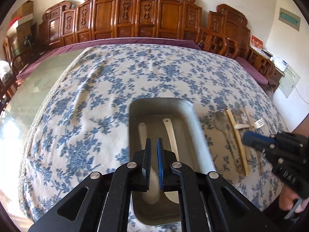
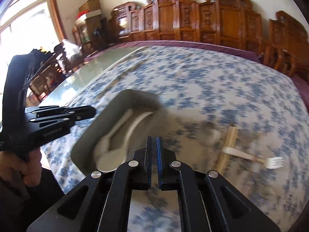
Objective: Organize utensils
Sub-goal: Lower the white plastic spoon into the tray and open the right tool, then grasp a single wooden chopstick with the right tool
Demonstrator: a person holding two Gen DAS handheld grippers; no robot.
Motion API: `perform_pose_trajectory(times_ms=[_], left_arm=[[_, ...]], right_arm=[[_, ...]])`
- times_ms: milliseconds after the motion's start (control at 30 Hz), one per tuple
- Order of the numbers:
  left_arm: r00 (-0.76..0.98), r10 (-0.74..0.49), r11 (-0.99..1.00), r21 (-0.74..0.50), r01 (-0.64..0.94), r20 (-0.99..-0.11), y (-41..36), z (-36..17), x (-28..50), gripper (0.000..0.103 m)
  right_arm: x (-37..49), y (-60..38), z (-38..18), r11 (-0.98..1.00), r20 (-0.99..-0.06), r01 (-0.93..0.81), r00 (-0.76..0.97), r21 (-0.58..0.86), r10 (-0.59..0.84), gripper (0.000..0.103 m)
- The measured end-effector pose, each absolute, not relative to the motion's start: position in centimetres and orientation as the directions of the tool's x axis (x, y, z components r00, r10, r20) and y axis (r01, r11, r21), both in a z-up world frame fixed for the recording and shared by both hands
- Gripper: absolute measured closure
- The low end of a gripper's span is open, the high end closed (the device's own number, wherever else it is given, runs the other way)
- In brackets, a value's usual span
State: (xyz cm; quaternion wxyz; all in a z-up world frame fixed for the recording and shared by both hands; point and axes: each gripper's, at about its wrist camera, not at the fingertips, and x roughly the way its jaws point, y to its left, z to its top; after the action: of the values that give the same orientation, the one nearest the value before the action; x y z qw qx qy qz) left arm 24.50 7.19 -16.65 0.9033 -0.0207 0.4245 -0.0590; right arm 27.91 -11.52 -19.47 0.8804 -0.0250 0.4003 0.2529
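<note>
A grey oblong tray point(image 1: 200, 141) point(image 2: 85, 141) lies on the blue-flowered tablecloth and holds two white spoons point(image 1: 171, 133) point(image 2: 117, 127). My left gripper point(image 1: 154, 145) hovers over the tray, jaws nearly closed with nothing between them; it also shows at the left of the right wrist view point(image 2: 90, 111). To the tray's right lie a grey spoon point(image 1: 222, 118) point(image 2: 211, 133), a bamboo stick point(image 1: 236, 137) point(image 2: 227, 147) and a white fork point(image 1: 256, 124) point(image 2: 274, 162). My right gripper point(image 2: 154, 143) is shut and empty above the cloth beside the tray; its fingertips point(image 1: 249, 137) sit near the fork.
The tablecloth point(image 1: 115, 89) covers part of a glass-topped table point(image 1: 34, 85). Carved wooden chairs point(image 1: 135, 15) line the far side. A thin wooden stick point(image 1: 248, 118) lies by the fork. The right wrist view is motion-blurred.
</note>
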Motion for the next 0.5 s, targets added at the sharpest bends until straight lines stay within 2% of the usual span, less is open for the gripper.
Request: perform_pose_trajectory(times_ms=[67, 233, 400, 500], left_arm=[[0.635, -0.136, 0.990, -0.088, 0.106, -0.760, 6.3, -16.6, 24.5, 0.090], [0.627, -0.167, 0.984, -0.085, 0.159, -0.761, 3.7, -16.7, 24.2, 0.088], [0.622, -0.210, 0.973, -0.098, 0.210, -0.754, 1.0, -16.8, 23.8, 0.068], [0.618, -0.239, 0.965, -0.113, 0.236, -0.749, -0.3, -16.8, 23.4, 0.067]], right_arm=[[27.7, -13.7, -19.1, 0.892, -0.716, -0.433, 0.581, 0.132, 0.388, 0.096], [27.6, -18.0, -19.3, 0.928, -0.724, -0.363, 0.618, 0.085, 0.308, 0.096], [27.4, -21.3, -20.3, 0.955, -0.732, -0.296, 0.644, 0.030, 0.222, 0.097], [27.4, -22.3, -21.5, 0.963, -0.744, -0.270, 0.637, 0.029, 0.201, 0.093]])
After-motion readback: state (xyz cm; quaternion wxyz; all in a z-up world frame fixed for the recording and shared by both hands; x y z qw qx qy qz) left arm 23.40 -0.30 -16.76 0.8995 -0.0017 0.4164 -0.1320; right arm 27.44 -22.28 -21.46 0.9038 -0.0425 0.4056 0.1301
